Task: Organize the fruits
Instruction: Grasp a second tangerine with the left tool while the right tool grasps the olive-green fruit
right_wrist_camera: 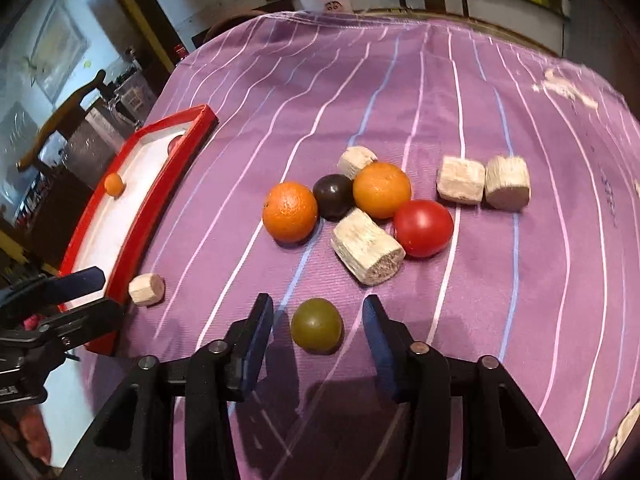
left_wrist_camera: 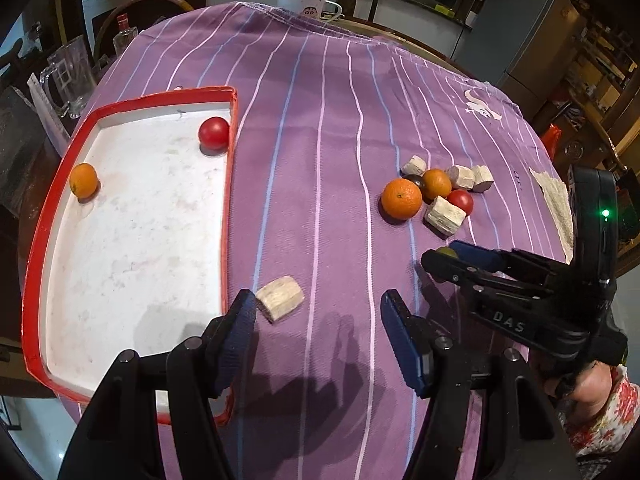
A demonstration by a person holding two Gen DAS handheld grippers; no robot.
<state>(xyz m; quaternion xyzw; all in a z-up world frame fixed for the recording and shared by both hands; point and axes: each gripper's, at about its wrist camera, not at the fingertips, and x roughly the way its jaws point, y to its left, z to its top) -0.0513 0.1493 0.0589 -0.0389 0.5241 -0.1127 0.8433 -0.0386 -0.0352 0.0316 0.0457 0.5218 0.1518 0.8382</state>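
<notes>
A red-rimmed white tray (left_wrist_camera: 230,184) lies on the left of the purple striped cloth and holds a small orange (left_wrist_camera: 83,179) and a red tomato (left_wrist_camera: 214,132). My left gripper (left_wrist_camera: 316,304) is open and empty beside the tray, with a pale cut chunk (left_wrist_camera: 280,298) next to its left finger. My right gripper (right_wrist_camera: 318,304) is open around a green plum (right_wrist_camera: 316,325), apart from it. Beyond lie two oranges (right_wrist_camera: 290,211) (right_wrist_camera: 382,189), a dark plum (right_wrist_camera: 333,195), a red tomato (right_wrist_camera: 423,228) and several pale chunks (right_wrist_camera: 366,251).
A white mug (left_wrist_camera: 306,2) stands at the far table edge. A glass mug (left_wrist_camera: 70,76) and a bottle (left_wrist_camera: 125,36) stand off the table's left. A pale cloth (left_wrist_camera: 556,204) lies at the right edge. The tray (right_wrist_camera: 132,236) also shows in the right wrist view.
</notes>
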